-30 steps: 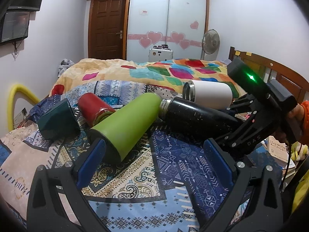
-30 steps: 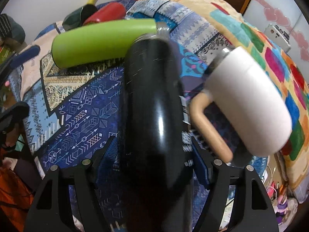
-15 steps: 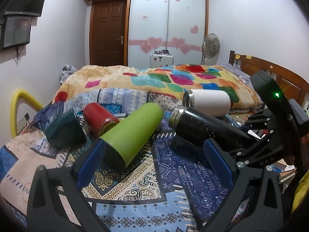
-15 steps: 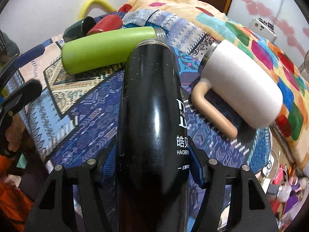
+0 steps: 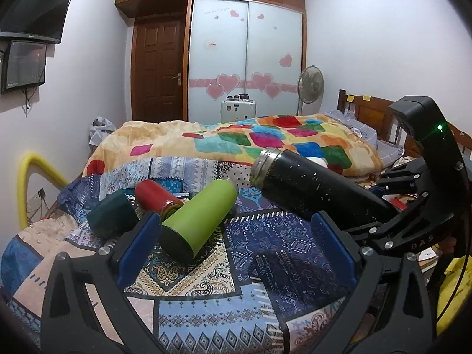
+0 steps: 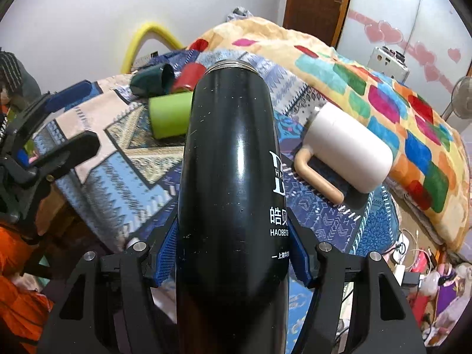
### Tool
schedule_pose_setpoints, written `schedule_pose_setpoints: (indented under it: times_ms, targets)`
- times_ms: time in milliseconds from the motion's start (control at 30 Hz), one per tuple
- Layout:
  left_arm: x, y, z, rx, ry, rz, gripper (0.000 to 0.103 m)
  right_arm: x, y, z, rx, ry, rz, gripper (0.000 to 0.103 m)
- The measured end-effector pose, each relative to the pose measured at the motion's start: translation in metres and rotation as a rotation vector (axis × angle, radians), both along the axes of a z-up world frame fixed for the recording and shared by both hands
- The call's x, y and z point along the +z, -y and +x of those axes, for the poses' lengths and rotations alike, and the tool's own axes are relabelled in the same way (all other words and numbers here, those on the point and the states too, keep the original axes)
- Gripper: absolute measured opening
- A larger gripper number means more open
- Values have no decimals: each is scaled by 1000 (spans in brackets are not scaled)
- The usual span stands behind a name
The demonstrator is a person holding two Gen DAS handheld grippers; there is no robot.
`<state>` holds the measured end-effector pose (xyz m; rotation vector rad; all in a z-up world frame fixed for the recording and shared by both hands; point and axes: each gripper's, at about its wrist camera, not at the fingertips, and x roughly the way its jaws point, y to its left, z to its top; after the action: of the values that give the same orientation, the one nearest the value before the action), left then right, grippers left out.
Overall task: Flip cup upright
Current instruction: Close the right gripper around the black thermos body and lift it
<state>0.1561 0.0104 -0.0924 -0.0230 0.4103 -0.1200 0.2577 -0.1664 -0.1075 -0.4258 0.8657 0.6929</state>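
While its blue pads (image 6: 165,258) clamp the lower body of the black flask (image 6: 230,177), the right gripper (image 6: 233,259) holds it tilted off the patterned blanket (image 5: 295,247), steel mouth raised. Beside it, the left gripper (image 5: 236,244) hangs spread wide, holding nothing. Beyond lie a green tumbler (image 5: 203,218), red cup (image 5: 156,197), dark green cup (image 5: 113,215) and white mug (image 6: 348,147).
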Motion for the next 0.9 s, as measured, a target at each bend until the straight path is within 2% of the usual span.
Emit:
schedule_pose_setpoints:
  times_ms: [200, 400, 667, 900]
  targets:
    - [4, -11, -16, 11, 6, -7, 103, -6, -13, -12, 13, -41, 41, 62]
    - [-3, -20, -27, 28, -14, -6, 103, -28, -33, -17, 15, -89, 18, 61]
    - [-28, -29, -21, 33, -78, -9, 103, -61, -41, -8, -43, -145, -33, 61]
    - [-44, -35, -9, 38, -123, -16, 103, -63, -51, -13, -38, -138, -75, 62]
